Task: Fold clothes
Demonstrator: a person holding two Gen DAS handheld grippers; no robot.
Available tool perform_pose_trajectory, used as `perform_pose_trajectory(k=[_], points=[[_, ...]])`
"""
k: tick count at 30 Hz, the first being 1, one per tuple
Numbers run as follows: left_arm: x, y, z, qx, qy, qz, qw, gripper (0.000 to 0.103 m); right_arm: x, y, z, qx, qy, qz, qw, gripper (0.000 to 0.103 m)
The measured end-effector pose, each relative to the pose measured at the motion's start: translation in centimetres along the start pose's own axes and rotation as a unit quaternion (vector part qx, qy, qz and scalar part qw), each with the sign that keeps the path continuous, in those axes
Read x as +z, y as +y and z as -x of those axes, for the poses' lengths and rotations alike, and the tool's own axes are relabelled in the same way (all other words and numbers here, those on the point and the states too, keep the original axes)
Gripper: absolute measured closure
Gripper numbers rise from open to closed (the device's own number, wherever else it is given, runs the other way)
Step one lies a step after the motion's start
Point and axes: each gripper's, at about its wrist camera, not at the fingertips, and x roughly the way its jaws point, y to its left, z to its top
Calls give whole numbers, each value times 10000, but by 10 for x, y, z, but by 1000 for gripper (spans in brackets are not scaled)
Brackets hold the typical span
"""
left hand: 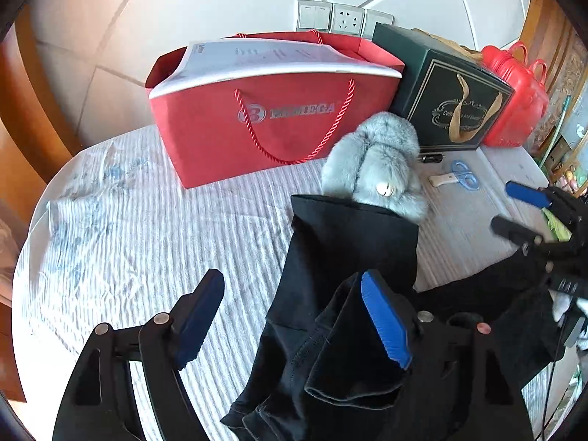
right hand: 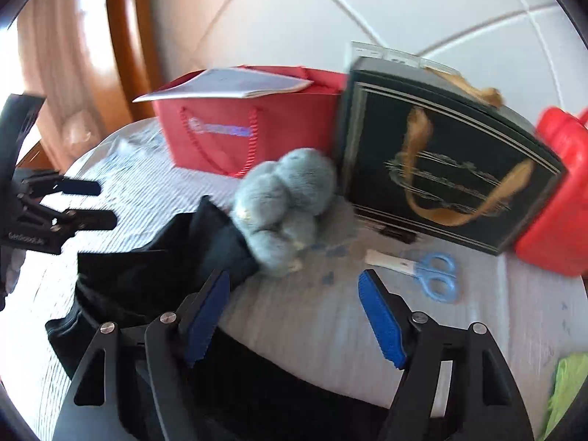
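Note:
A black garment [left hand: 349, 257] lies crumpled on the striped tablecloth [left hand: 147, 228], one end pointing at the grey plush toy [left hand: 378, 161]. My left gripper [left hand: 294, 316] is open, its right finger over the garment's folds, its left over bare cloth. My right gripper [right hand: 294, 316] is open above the tablecloth [right hand: 312, 316], with the garment [right hand: 154, 275] under its left finger and below it. Each gripper shows in the other's view, open: the right in the left wrist view [left hand: 518, 213], the left in the right wrist view [right hand: 99, 205].
A red paper bag [left hand: 272, 117] holding a white folder, a dark green box [left hand: 448, 103] and a red plastic jug [left hand: 518, 88] stand along the tiled wall. Blue scissors [left hand: 463, 176] lie by the box. Something light green [right hand: 569, 378] is at the right edge.

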Motion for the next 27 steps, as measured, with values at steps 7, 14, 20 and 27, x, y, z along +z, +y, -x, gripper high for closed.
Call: perform_pose_trajectory(k=[7,14,20,27], points=[[-62,7,10,-82,258,-66,9996,26,-76,-33,56,32,39,-123,9999,31],[-85,-23,-7,-115,143,-584,9981,26,-104,43,61,620,-17,678,9958,26],[-93,-44,-25,-90,198,-1124,9934,26,-112,123,26,1027,210,1314,9858,63],[-95,-54,-36,-206,537,-1237,9906,90,-122,161,-18,980,700,1930,9738,68]])
